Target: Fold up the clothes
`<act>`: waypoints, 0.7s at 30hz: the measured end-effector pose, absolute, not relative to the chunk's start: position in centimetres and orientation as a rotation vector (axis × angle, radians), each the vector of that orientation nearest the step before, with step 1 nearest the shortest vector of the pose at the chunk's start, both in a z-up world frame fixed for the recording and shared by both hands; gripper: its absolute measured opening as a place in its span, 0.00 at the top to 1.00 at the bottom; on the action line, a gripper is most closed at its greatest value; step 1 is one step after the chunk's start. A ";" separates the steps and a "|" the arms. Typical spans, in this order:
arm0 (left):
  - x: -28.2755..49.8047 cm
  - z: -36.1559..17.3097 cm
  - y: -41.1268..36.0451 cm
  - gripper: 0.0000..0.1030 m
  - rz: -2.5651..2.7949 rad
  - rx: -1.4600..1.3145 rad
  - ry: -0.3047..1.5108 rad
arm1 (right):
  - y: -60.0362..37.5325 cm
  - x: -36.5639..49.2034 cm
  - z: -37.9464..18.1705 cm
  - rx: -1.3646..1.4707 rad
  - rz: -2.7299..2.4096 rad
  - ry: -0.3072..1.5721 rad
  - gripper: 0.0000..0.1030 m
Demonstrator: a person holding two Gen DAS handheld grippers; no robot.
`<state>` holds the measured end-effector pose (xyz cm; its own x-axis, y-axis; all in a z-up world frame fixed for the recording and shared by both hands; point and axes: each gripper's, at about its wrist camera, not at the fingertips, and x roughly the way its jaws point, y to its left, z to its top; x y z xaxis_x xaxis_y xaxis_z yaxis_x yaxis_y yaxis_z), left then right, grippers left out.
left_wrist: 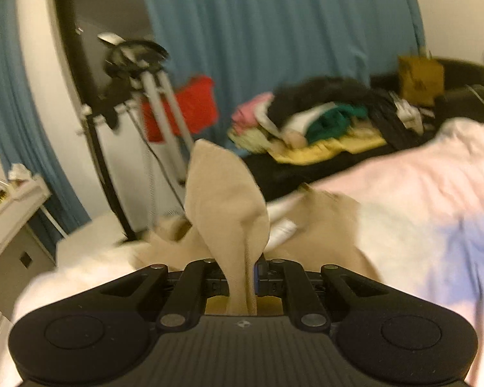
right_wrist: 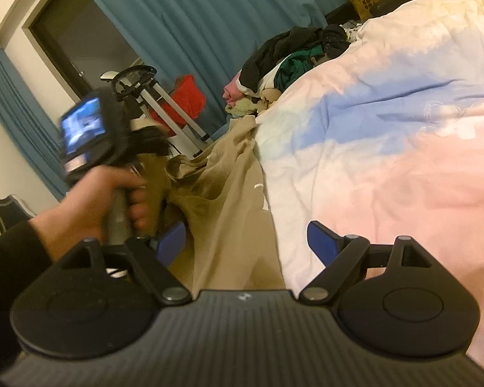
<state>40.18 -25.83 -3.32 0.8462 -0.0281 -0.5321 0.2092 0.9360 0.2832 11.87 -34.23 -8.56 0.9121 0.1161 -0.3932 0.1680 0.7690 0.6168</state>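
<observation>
2 tools are in view over a bed [right_wrist: 387, 161] covered by a pink, white and blue duvet; the left tool [left_wrist: 242, 267] has its jaws nearly together, pinched on a fold of the beige garment [left_wrist: 226, 200], which stands up in a rounded peak above the pads and trails down through the gap behind them; the rest of that garment lies crumpled along the edge of the bed; in the right wrist view a bare hand [right_wrist: 90, 203] in a dark sleeve grips the left tool's handle, blurred, beside the bed's edge; the right tool [right_wrist: 245, 242] has its blue pads wide apart with nothing pressed between them, the beige cloth lying below the gap; a pile of clothes [left_wrist: 309, 119], black, green, yellow and pink, sits further along the bed, near a blue curtain [left_wrist: 274, 32].
</observation>
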 end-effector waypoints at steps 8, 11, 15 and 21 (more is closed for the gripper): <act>38.8 -5.8 -25.9 0.43 -0.196 0.247 0.579 | -35.5 12.3 -10.0 0.734 -0.043 0.442 0.18; 35.4 -4.0 -22.3 0.39 -0.180 0.183 0.579 | -35.8 12.3 -9.9 0.745 -0.041 0.428 0.18; 28.0 -0.8 -16.5 0.34 -0.135 0.096 0.556 | -35.5 12.2 -9.3 0.726 -0.021 0.407 0.18; 14.5 1.2 -9.6 0.33 -0.079 0.094 0.536 | -33.8 11.3 -8.3 0.660 0.053 0.395 0.18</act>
